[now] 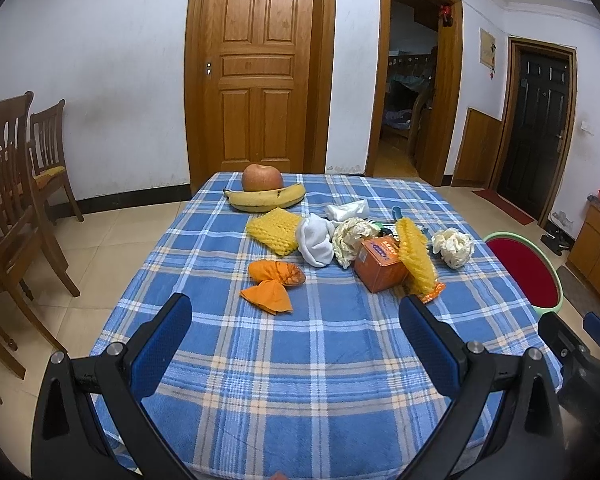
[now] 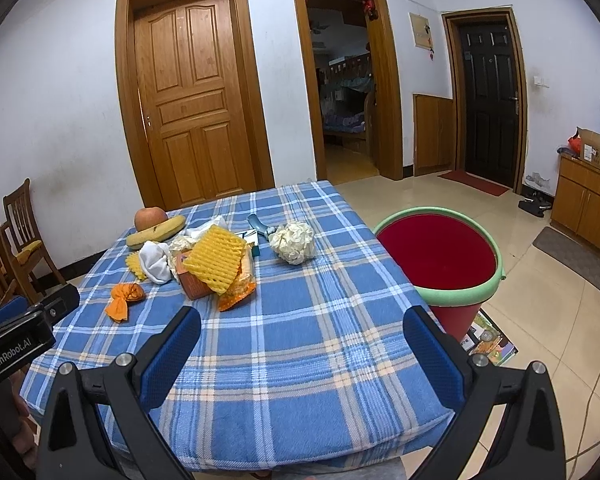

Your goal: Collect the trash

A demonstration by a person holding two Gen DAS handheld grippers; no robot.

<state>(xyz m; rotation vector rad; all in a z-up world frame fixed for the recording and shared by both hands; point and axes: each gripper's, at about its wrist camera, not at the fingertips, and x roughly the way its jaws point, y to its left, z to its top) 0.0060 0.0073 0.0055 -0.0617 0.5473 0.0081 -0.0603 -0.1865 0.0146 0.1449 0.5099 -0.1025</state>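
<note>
Blue-checked cloth [image 1: 300,360] covers the table, with both grippers waiting over its near edge, probably to look over the whole heap before choosing.

Left gripper [image 1: 296,308]: jaws spread wide, holding nothing, pointed at the orange wrapper [image 1: 274,282], the nearest piece and lying apart from the rest, toward the left edge. Likely the easiest first pick.

Further back near the far edge: apple [image 1: 262,177] and banana [image 1: 266,199] touching each other. Whole fruit, so probably not trash; better left alone.

Middle of the table: yellow foam net [image 1: 276,230], white crumpled paper [image 1: 315,242] and orange box [image 1: 380,266] pressed together in one pile, a second foam net [image 1: 416,256] leaning on the box. Hard to pinch one without dragging its neighbours.

Toward the right edge: cream paper ball [image 2: 293,241], alone, well apart from the pile.

Right gripper [image 2: 302,328]: also wide open and empty, over the near right corner.

Beside the right edge, lower than the tabletop: red bin with green rim [image 2: 440,294], empty as far as visible. Placed close so pieces can be dropped in with a short move. Nothing collected yet, by this judgement.
</note>
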